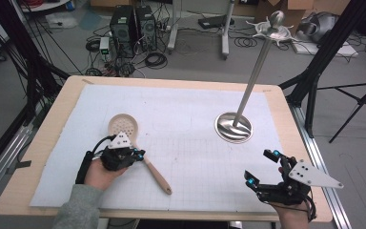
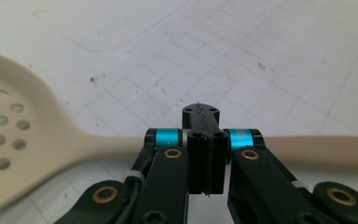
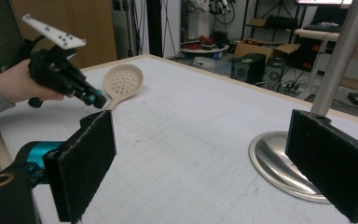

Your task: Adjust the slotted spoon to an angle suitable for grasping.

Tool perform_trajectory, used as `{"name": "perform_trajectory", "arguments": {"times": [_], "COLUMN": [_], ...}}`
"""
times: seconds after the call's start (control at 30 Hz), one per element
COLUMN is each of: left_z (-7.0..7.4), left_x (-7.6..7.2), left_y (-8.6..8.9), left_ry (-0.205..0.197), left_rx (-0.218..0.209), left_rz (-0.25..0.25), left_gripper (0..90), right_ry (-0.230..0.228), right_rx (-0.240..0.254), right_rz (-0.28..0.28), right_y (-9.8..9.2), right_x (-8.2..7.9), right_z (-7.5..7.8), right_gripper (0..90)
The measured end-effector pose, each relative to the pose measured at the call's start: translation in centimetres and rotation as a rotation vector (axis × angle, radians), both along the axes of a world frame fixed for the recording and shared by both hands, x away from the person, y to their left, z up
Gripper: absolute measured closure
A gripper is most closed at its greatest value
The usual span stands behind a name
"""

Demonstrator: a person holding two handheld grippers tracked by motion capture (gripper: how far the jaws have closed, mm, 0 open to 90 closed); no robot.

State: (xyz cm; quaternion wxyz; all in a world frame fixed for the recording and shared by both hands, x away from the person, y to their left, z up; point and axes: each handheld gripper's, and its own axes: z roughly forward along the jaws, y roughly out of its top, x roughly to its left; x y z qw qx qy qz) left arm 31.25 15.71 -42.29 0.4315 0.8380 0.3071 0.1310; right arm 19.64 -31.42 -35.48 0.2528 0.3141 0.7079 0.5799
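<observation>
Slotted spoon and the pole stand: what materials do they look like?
Slotted spoon: cream, matte, one moulded piece with punched holes; probably plastic or nylon, possibly pale wood. Pole stand: metal, likely brushed or polished steel; its round base mirrors light and the pole has a silver sheen.

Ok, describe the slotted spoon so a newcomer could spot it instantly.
Start at the white mat covering the wooden table. On its left half, under the left gripper, lies the slotted spoon: beige, with a round perforated head, unlike the shiny steel stand to the right.
</observation>
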Motion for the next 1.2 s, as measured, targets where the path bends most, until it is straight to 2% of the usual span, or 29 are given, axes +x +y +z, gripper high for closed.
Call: {"name": "perform_trajectory", "arguments": {"times": [0.07,0.23,0.27,0.3,0.33,0.4,0.57,0.63,0.77,1.03,1.17,1.2], "left_z": [0.5,0.7,0.6,0.6,0.2,-0.2,-1.0,-1.6,-1.6,-1.7,-1.6,-1.6], "left_x": [0.8,2.8,3.3,3.3,3.9,4.3,5.0,5.5,5.8,5.7,5.2,4.7], "left_y": [-0.2,0.1,0.1,0.1,0.5,0.6,0.3,0.0,0.1,0.3,0.5,0.7], "left_ry": [-0.009,0.007,0.001,0.001,0.004,0.014,0.023,0.039,0.032,0.021,0.012,-0.007], "left_rx": [0.025,0.029,0.042,0.042,0.015,0.012,0.046,0.085,0.108,0.126,0.146,0.156], "left_rz": [0.0,0.031,0.033,0.033,0.049,0.061,0.081,0.091,0.093,0.097,0.108,0.117], "left_gripper": [89.6,89.6,89.6,89.6,89.6,89.6,89.6,89.6,89.6,89.8,89.9,90.0], "right_ry": [-0.003,-0.028,-0.02,-0.02,-0.015,-0.017,-0.017,-0.014,-0.019,-0.016,-0.017,-0.019], "right_rx": [-0.004,-0.008,-0.007,-0.007,-0.008,-0.007,-0.006,-0.003,-0.009,-0.01,-0.011,-0.01], "right_rz": [0.003,0.013,0.016,0.016,0.014,0.017,0.021,0.019,0.026,0.036,0.04,0.041], "right_y": [0.1,0.3,0.4,0.4,0.4,0.4,0.3,0.3,0.5,0.7,0.7,0.6], "right_x": [-0.1,-0.2,-0.1,-0.1,-0.1,0.0,0.0,0.0,0.1,0.0,0.0,0.0], "right_z": [0.1,0.3,0.2,0.2,0.1,0.1,0.1,0.1,0.1,0.2,0.2,0.2], "right_gripper": [7.5,7.5,7.6,7.6,7.6,7.6,7.6,7.6,7.6,7.6,7.6,7.7]}}
